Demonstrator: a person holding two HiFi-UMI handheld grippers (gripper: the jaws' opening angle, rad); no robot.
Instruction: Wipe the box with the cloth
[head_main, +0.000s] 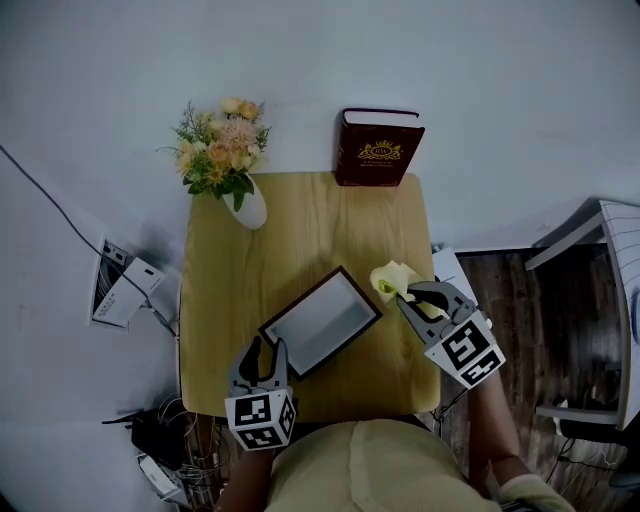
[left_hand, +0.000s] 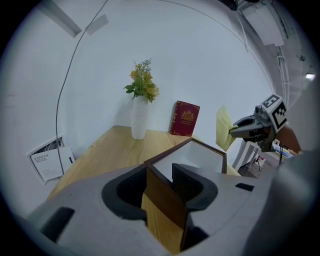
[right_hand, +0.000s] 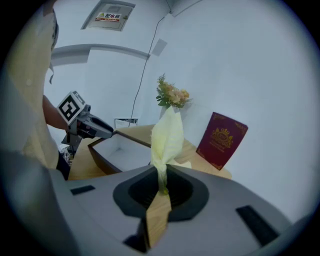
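Small square table (head_main: 300, 220) in front of me, light wood, rounded corners, far edge at plain white wall (head_main: 480, 80). Thin dark cable (left_hand: 65, 95) runs up wall left of table. White trunking (left_hand: 60, 17) high on same wall. Right of table: dark plank floor (head_main: 500, 300), white-framed furniture (head_main: 615, 290) standing on it, kind I can't tell. Sign (right_hand: 110, 16) high up to my left, print too small for me to read. Light soft, even, rather dim.
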